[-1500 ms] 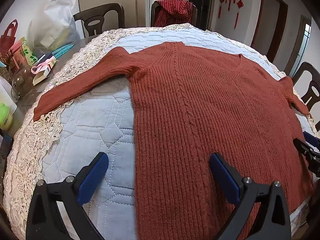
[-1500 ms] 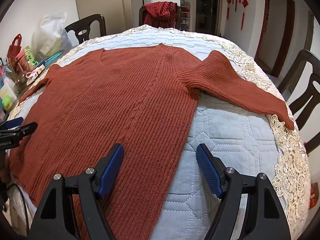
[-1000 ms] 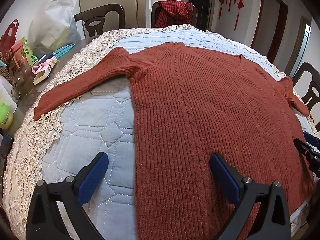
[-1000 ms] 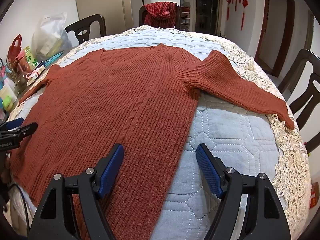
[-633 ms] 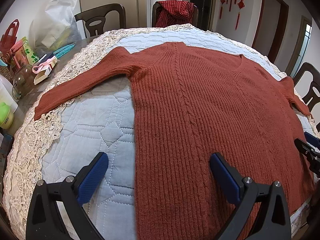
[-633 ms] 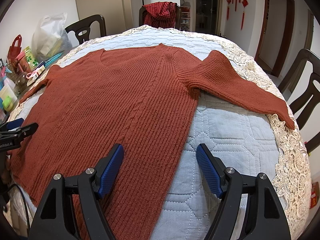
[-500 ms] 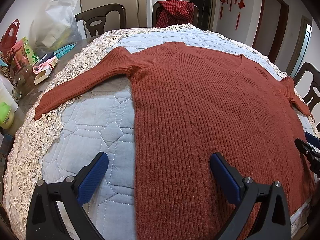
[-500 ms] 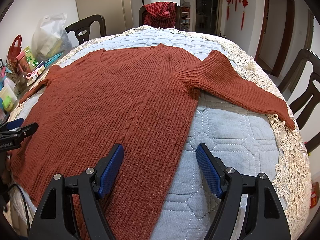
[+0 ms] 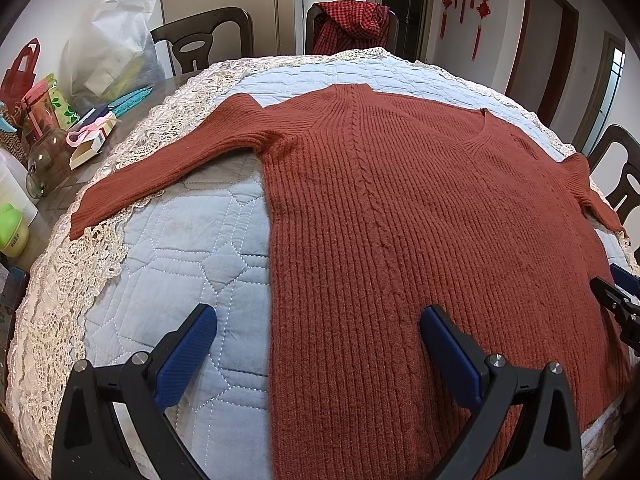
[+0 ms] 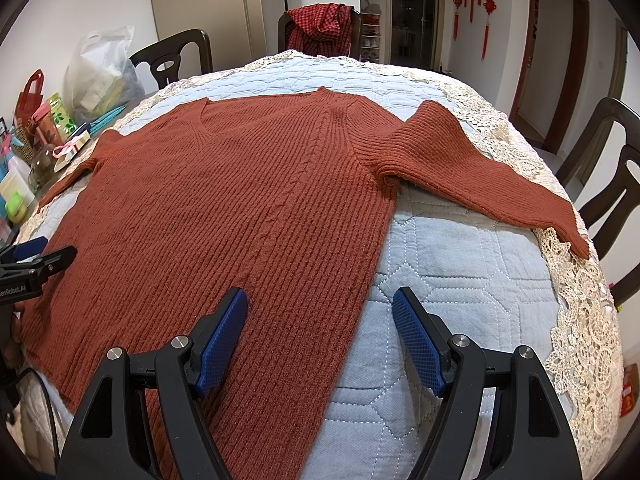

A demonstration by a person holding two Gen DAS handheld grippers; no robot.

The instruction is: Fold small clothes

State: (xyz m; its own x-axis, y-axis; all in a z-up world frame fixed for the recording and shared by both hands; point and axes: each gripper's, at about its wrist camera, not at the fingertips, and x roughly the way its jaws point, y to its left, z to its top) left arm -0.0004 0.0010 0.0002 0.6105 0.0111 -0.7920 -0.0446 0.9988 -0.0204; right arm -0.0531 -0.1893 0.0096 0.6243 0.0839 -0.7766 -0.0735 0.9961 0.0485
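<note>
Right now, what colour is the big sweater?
The sweater is rusty red, clearest in the left wrist view.

Even, soft indoor light; both views bright and sharp at centre. Strong fisheye bending toward edges, black vignette in all corners. Faint shadow under sweater [image 9: 400, 208] sleeve, left of centre. Bright window [image 9: 614, 76] at right edge, slightly overexposed.

Sweater [image 9: 400, 240] hem beyond bottom edge

- Left wrist view looks low and close from the sweater's [image 9: 400, 220] hem, near its left edge.
- Right wrist view likewise, near its right edge.
- Both share the sweater body.
</note>
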